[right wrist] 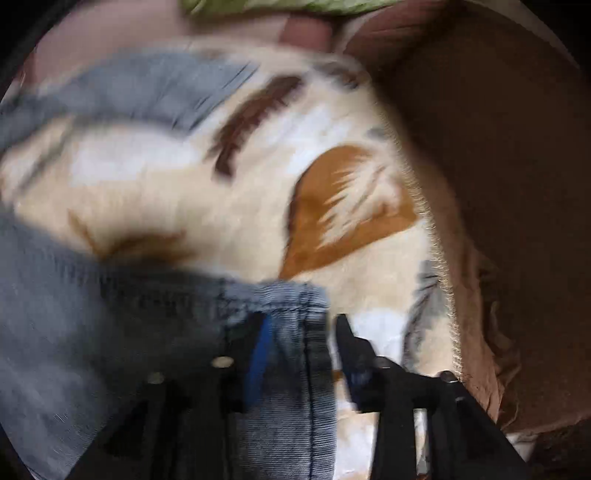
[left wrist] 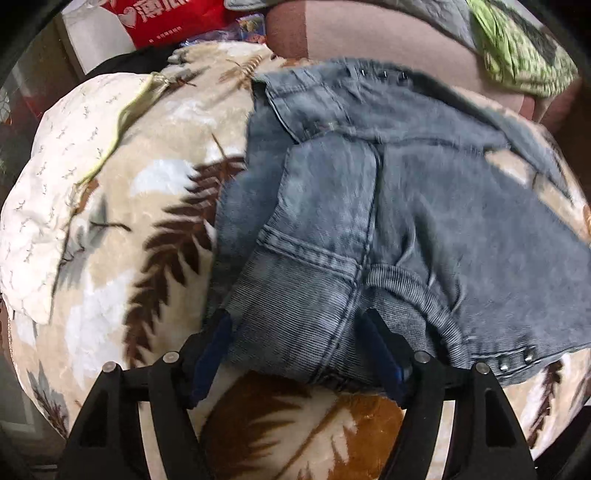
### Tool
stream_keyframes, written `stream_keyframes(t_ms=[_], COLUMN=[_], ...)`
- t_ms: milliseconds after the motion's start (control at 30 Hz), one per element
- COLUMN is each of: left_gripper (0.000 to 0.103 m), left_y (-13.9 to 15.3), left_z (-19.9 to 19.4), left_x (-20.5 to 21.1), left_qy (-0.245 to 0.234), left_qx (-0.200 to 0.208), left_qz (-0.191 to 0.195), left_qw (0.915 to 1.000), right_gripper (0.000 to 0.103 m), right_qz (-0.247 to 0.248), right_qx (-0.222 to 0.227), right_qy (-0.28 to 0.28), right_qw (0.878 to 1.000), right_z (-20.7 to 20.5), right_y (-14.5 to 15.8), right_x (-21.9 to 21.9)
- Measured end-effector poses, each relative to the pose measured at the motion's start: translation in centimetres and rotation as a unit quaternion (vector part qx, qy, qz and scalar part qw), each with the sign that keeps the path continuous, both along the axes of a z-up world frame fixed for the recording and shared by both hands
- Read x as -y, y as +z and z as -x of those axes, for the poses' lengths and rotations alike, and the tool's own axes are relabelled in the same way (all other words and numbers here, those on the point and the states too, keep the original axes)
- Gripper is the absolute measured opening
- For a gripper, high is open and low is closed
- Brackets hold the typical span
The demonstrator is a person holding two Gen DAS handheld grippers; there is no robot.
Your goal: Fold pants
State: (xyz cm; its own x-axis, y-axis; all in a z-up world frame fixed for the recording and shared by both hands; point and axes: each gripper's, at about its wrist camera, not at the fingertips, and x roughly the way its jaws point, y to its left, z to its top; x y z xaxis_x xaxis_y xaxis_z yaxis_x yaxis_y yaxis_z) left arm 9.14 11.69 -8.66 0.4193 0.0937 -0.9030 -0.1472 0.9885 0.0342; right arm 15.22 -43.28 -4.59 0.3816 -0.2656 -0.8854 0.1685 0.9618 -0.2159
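Left wrist view. Pants [left wrist: 388, 221]: grey-blue denim, crumpled, filling the centre and right of the frame on a leaf-print blanket [left wrist: 122, 206]. Left gripper [left wrist: 299, 325]: lower centre, jaws spread wide with the ribbed waistband lying between them; whether either finger presses the cloth cannot be told. Red package [left wrist: 166, 22] (upper left, lettering cut off by the frame edge). Green patterned cloth [left wrist: 517, 48], upper right, partly cut off.

Right wrist view, heavily blurred. Pants [right wrist: 74, 332] in the lower left, with a second grey fold in the upper left. Right gripper [right wrist: 303, 321]: lower centre, jaws apart, the left finger [right wrist: 258, 354] half hidden behind a ribbed denim edge; grip not discernible. Blanket [right wrist: 221, 184] across the centre, its fringed edge at right.
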Motion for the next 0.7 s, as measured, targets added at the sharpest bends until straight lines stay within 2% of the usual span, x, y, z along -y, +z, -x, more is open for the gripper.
stream_keyframes(t_ms=[33, 100, 167, 267, 367, 433, 500, 600, 700], left_gripper=[0.073, 0.073, 0.074, 0.074, 0.074, 0.073, 0.073, 0.073, 0.073], left_y=[1.3, 4.2, 6.2, 7.2, 6.2, 4.7, 2.9, 1.0, 0.2], left_z=[-0.3, -1.3, -3.5, -9.6, -14.8, -18.5, -21.3, -24.0, -25.8], left_x=[-0.4, -1.9, -3.6, -5.7, -6.3, -6.5, -6.9, -6.6, -6.0], left_qy=[0.003, 0.016, 0.034, 0.056, 0.069, 0.067, 0.088, 0.087, 0.084], left_qx=[0.014, 0.06, 0.084, 0.076, 0.057, 0.04, 0.023, 0.01, 0.018], left_qz=[0.008, 0.035, 0.062, 0.081, 0.079, 0.083, 0.098, 0.095, 0.08], left_qw=[0.9999, 0.9975, 0.9939, 0.9923, 0.9928, 0.9934, 0.991, 0.9916, 0.9931], right_gripper=[0.082, 0.082, 0.082, 0.082, 0.082, 0.082, 0.082, 0.081, 0.076], right_qz=[-0.014, -0.016, -0.056, -0.141, -0.162, -0.185, -0.223, -0.226, -0.229], right_qx=[0.014, 0.036, 0.056, 0.047, 0.029, 0.013, -0.016, -0.017, -0.029], right_qy=[-0.008, -0.014, -0.005, 0.008, 0.009, -0.003, -0.029, -0.01, 0.009], right_qw=[1.0, 0.999, 0.997, 0.989, 0.986, 0.983, 0.974, 0.974, 0.973], right_z=[0.3, -0.1, -1.3, -6.3, -11.2, -13.9, -16.3, -17.5, -18.7], right_y=[0.9, 3.0, 4.6, 5.2, 4.0, 2.4, -0.2, -1.2, -2.2], right_x=[0.6, 1.1, 1.4, 0.9, 0.9, 1.2, 2.3, 1.4, 0.0])
